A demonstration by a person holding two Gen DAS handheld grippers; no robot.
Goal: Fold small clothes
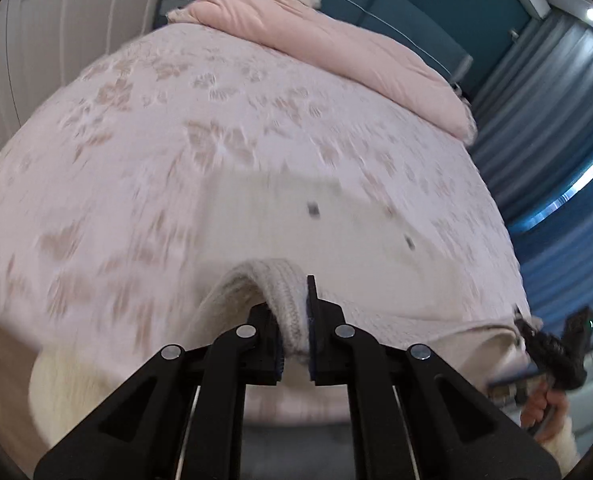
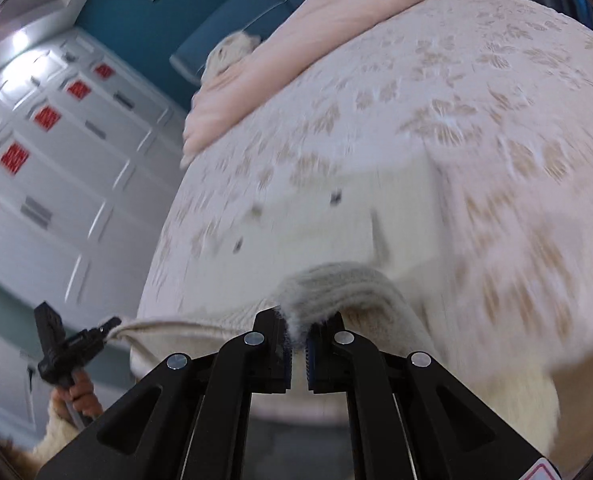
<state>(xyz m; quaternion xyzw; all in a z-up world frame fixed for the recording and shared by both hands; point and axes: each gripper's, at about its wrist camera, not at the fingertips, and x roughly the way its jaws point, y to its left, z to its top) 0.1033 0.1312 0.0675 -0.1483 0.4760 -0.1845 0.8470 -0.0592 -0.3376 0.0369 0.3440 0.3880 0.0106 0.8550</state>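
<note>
- We find the knit garment (image 1: 292,312) pinched at its ribbed edge inside each claw.
- Left claw (image 1: 296,344) and right claw (image 2: 298,354): both clenched on it, above the bed (image 1: 176,140).

A bed with a pale pink bedspread (image 1: 176,160) patterned with tan leaf shapes fills the middle of both views. A plain pink quilt (image 1: 328,44) lies bunched along its far edge, toward the top of each frame. Blue curtains (image 1: 556,140) hang at the right of the left wrist view. White cabinet doors (image 2: 56,168) with red square decorations occupy the left of the right wrist view, below a teal wall (image 2: 168,12).
</note>
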